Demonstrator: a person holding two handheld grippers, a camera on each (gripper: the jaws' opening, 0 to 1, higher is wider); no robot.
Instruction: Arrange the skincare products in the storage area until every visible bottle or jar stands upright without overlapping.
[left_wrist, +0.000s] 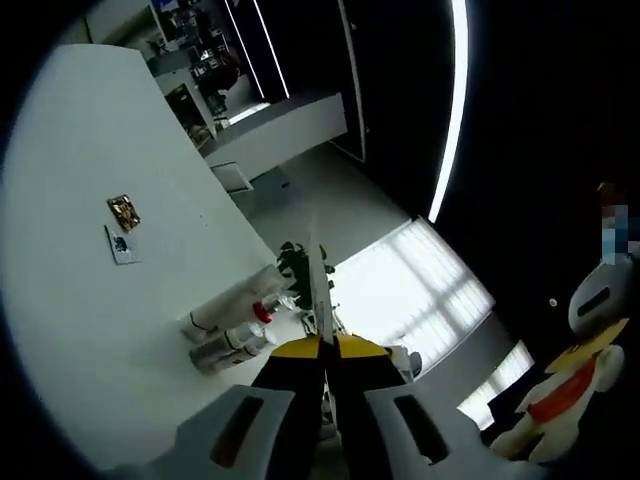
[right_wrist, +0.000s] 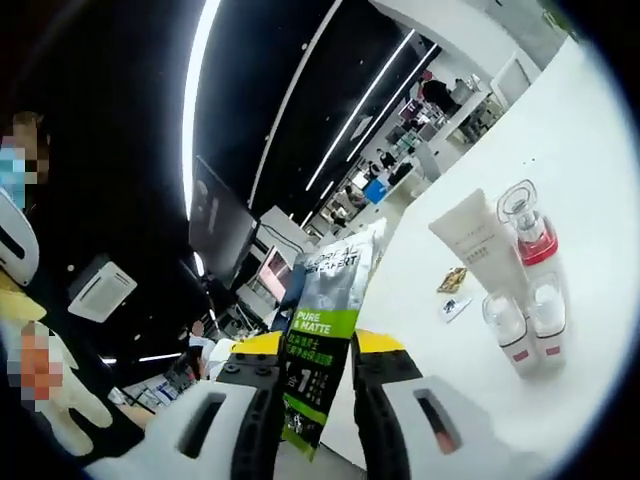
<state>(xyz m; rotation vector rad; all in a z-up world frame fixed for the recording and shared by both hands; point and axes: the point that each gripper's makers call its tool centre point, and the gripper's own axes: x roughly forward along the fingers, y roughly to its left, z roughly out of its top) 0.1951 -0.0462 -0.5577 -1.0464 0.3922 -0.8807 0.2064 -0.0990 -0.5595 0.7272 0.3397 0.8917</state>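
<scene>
My right gripper (right_wrist: 318, 345) is shut on a silver, black and green sachet (right_wrist: 328, 315) marked "PURE & MATTE", held face-on between its yellow-tipped jaws, up off the table. Beyond it on the white table (right_wrist: 590, 160) stand a white tube (right_wrist: 478, 243), a clear-capped bottle with a red band (right_wrist: 527, 225) and two small clear bottles (right_wrist: 527, 325), close together. My left gripper (left_wrist: 322, 348) is shut on a thin flat packet (left_wrist: 317, 285) seen edge-on. The white tube (left_wrist: 228, 306), the red-banded bottle (left_wrist: 262, 310) and the small clear bottles (left_wrist: 224, 351) sit just left of it.
A small white card (left_wrist: 122, 245) and a gold packet (left_wrist: 124, 212) lie on the white table (left_wrist: 90, 140); the same card (right_wrist: 455, 306) and gold packet (right_wrist: 452, 280) are behind the tube. A plush toy (left_wrist: 565, 385) sits off the table. A potted plant (left_wrist: 300, 268) is past the table's edge.
</scene>
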